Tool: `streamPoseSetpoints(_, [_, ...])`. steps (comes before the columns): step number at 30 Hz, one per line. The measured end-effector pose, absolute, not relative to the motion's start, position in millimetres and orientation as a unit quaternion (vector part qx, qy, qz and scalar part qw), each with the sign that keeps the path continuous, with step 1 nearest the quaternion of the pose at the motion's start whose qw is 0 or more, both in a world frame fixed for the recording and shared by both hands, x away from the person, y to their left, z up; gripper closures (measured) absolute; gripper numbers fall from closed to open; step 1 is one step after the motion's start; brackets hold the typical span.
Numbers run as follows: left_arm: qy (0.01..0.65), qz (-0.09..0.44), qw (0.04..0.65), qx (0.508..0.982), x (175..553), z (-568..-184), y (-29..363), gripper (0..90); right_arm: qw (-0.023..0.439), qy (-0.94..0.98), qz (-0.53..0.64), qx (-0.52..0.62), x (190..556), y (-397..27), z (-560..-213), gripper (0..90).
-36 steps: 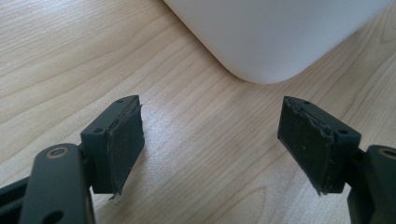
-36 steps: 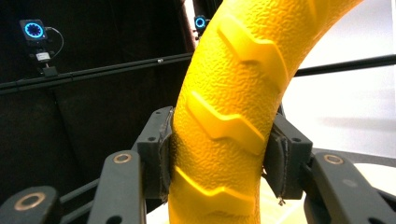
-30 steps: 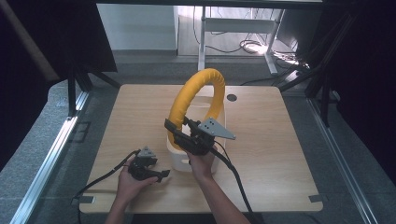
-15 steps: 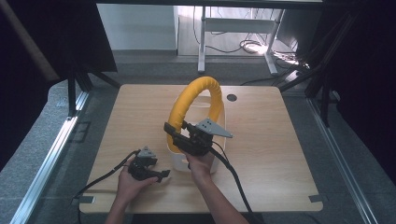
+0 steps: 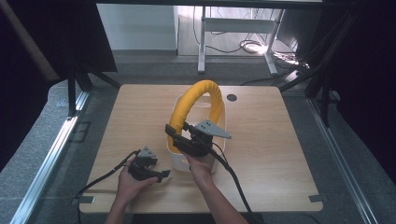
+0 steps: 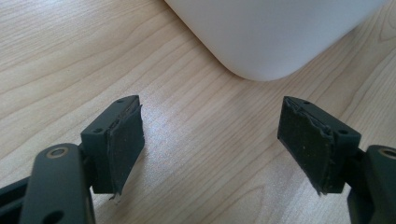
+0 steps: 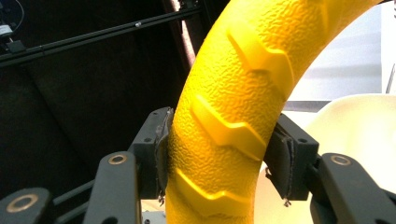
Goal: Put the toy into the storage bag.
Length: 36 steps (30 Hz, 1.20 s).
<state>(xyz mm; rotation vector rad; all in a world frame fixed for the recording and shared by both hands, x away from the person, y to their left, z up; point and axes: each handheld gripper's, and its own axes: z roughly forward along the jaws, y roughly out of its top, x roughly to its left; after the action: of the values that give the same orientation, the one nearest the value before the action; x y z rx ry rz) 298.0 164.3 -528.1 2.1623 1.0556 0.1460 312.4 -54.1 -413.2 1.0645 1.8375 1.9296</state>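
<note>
— Where is the yellow ring (image 5: 196, 100) sitting relative to the white tub (image 5: 198, 154)?

— It is standing on edge in the tub, arching up over it. The right gripper (image 7: 219, 158) is pinching the arch's near-left leg between both fingers, just above the tub's rim.

— And the left gripper (image 6: 219, 140)?

— Its fingers are gaping wide, holding nothing, resting low on the worktop (image 5: 280, 140) just left of the tub's near corner — so the right hand is probably the one to move the ring.
</note>
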Motion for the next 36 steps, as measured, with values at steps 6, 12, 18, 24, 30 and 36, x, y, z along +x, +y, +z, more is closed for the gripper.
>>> streamPoseSetpoints(6, [0.409, 0.056, 0.357, 0.838, 299, -529, 165, 22.9, 0.124, 0.647, 0.655, 0.369, 313, -56, -412, 35.3])
streamPoseSetpoints(12, [0.409, 0.055, 0.356, 0.838, 300, -529, 164, 22.8, 0.121, 0.658, 0.644, 0.372, 312, -68, -410, 28.2])
streamPoseSetpoints(18, [0.414, 0.057, 0.355, 0.836, 300, -528, 165, 22.8, 0.118, 0.664, 0.644, 0.360, 308, -84, -406, 28.2])
streamPoseSetpoints(24, [0.412, 0.060, 0.349, 0.839, 300, -528, 166, 22.7, 0.126, 0.667, 0.644, 0.352, 304, -106, -402, 28.1])
streamPoseSetpoints(30, [0.410, 0.061, 0.353, 0.839, 298, -527, 166, 22.7, 0.152, 0.676, 0.630, 0.349, 299, -131, -401, 30.1])
streamPoseSetpoints(36, [0.407, 0.065, 0.352, 0.840, 297, -527, 166, 22.8, 0.171, 0.683, 0.617, 0.351, 298, -163, -404, 30.7])
